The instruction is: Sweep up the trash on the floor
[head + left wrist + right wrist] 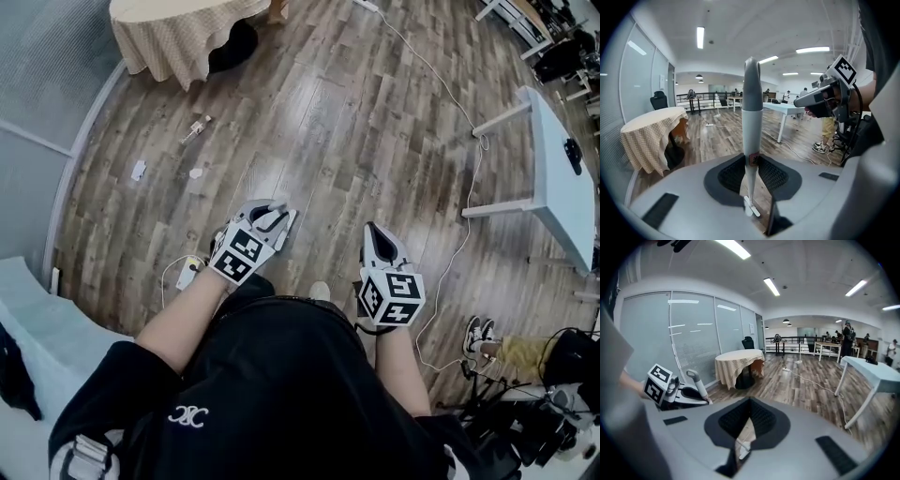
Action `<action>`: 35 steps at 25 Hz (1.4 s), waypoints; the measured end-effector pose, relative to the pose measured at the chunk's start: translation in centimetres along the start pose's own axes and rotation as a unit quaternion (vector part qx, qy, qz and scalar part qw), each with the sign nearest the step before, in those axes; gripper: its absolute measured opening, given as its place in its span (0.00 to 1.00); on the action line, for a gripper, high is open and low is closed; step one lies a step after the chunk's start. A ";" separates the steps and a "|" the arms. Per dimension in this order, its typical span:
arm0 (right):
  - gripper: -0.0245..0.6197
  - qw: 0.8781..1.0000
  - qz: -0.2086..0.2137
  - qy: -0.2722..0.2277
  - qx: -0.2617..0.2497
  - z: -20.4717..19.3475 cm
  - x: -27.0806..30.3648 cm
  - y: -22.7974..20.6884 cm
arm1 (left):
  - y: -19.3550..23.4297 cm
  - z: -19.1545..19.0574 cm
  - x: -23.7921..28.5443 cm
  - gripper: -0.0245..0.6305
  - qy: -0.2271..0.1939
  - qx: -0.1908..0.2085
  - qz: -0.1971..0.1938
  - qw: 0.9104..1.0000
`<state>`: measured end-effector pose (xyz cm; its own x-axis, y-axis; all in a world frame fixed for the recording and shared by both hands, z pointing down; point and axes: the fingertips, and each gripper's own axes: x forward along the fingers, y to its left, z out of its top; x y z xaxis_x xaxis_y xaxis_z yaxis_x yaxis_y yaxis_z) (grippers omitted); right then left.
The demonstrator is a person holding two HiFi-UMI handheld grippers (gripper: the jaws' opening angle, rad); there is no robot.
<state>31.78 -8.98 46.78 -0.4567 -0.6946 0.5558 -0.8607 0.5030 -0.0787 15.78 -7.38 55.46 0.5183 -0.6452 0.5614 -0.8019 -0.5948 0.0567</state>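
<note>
The floor (375, 122) is brown wood plank, glossy, with a pale glare at 12 o'clock in the head view. At 11 o'clock a checked cloth (178, 37) hangs soft and matt. The paper scraps (139, 170) at 10 o'clock look white and dull. The white table (558, 206) at 3 o'clock has a smooth, matt top. The left gripper (270, 212) has a matt grey plastic shell, and its black ribbed pads (773, 176) close on a smooth grey plastic handle (751, 108).

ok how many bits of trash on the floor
3: a long piece near the draped table, a white scrap by the wall, a smaller scrap right of it. More may be hidden.
</note>
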 end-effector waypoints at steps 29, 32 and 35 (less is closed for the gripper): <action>0.06 0.980 0.148 0.049 -0.124 5.5 16.3 23.4 | 29.1 -14.5 -21.6 0.17 0.014 -0.122 0.243 0.962; 0.06 0.974 0.178 0.054 -0.133 6.3 19.2 25.4 | 31.8 -14.5 -22.1 0.17 0.026 -0.106 0.251 0.962; 0.06 0.965 0.215 0.059 -0.139 7.1 22.7 27.6 | 34.0 -13.6 -21.4 0.17 0.044 -0.075 0.240 0.967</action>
<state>-3.89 -14.48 51.37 -0.7157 -0.3351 0.6127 -0.4959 0.8616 -0.1080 -26.61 -7.25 56.62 0.0542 -0.7823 0.6205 -0.9813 -0.1566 -0.1118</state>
